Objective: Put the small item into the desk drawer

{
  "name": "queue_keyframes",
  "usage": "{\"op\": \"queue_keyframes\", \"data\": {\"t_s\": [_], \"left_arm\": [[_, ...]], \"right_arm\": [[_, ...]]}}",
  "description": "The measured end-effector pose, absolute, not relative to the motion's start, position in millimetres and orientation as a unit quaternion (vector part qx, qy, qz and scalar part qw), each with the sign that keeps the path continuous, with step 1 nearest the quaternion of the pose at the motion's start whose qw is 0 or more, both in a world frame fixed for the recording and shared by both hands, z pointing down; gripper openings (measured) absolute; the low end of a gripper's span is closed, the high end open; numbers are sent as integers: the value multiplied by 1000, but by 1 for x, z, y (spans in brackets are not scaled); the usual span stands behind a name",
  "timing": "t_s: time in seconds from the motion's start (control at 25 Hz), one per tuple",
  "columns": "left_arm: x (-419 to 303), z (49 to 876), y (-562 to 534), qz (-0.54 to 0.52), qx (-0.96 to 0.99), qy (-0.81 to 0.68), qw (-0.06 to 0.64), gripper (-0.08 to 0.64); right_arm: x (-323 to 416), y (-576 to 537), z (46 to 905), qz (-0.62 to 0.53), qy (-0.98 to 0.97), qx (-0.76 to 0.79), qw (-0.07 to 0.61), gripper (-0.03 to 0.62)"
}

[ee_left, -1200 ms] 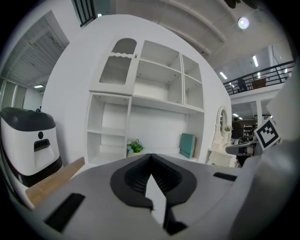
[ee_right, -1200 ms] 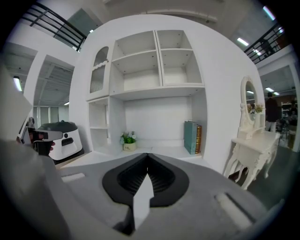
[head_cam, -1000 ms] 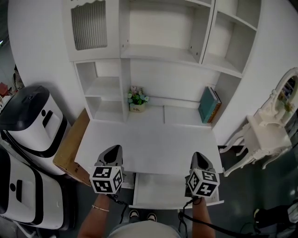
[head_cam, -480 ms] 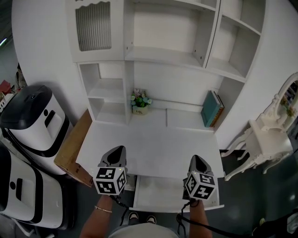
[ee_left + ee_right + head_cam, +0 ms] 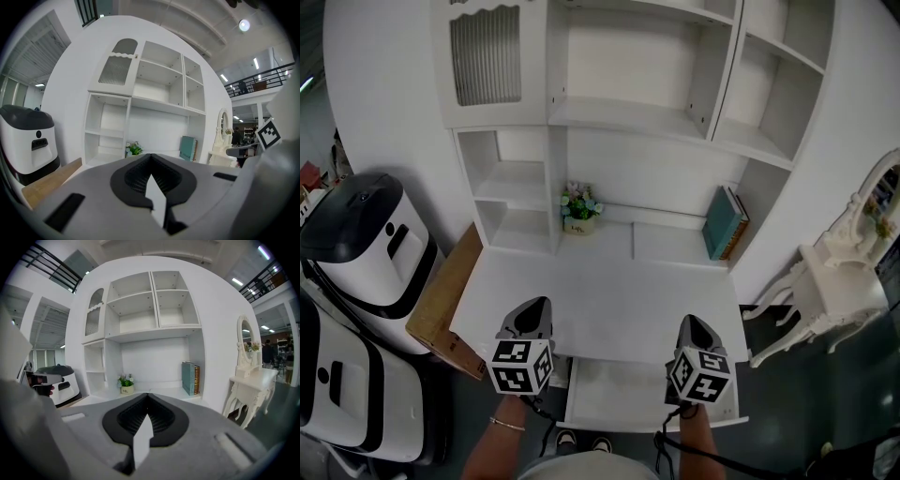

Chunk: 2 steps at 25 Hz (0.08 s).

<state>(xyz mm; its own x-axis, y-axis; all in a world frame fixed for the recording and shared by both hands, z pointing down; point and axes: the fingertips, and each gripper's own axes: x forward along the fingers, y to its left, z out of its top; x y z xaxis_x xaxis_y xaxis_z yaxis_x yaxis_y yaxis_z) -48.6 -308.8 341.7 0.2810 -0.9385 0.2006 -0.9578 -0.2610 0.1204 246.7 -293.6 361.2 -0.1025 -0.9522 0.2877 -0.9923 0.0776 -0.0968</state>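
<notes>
A small potted plant (image 5: 577, 208) stands at the back of the white desk (image 5: 600, 291), under the hutch; it also shows as the plant (image 5: 134, 149) and the plant (image 5: 125, 381). The desk drawer (image 5: 614, 398) is pulled open below the front edge, and the part of its inside that shows is bare white. My left gripper (image 5: 531, 317) hovers over the desk's front left, shut and holding nothing. My right gripper (image 5: 690, 328) hovers over the front right, above the drawer's right end, also shut and holding nothing. Both point at the hutch.
Teal books (image 5: 724, 221) lean at the desk's back right. Two white-and-black machines (image 5: 361, 239) and a wooden board (image 5: 441, 300) crowd the left side. A white ornate dressing table (image 5: 834, 281) with a mirror stands to the right. The hutch shelves (image 5: 637, 112) are bare.
The view has shifted slightly. Both grippers have stayed shut and have drifted a little toward the desk's front edge; the right one has slid slightly left.
</notes>
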Motion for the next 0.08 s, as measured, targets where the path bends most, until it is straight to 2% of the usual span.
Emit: {"op": "queue_keyframes", "data": {"t_s": [0.08], "left_arm": [[-48, 342, -309, 44, 792, -598, 110, -2]], "right_arm": [[246, -295, 361, 135, -731, 664, 75, 5]]}}
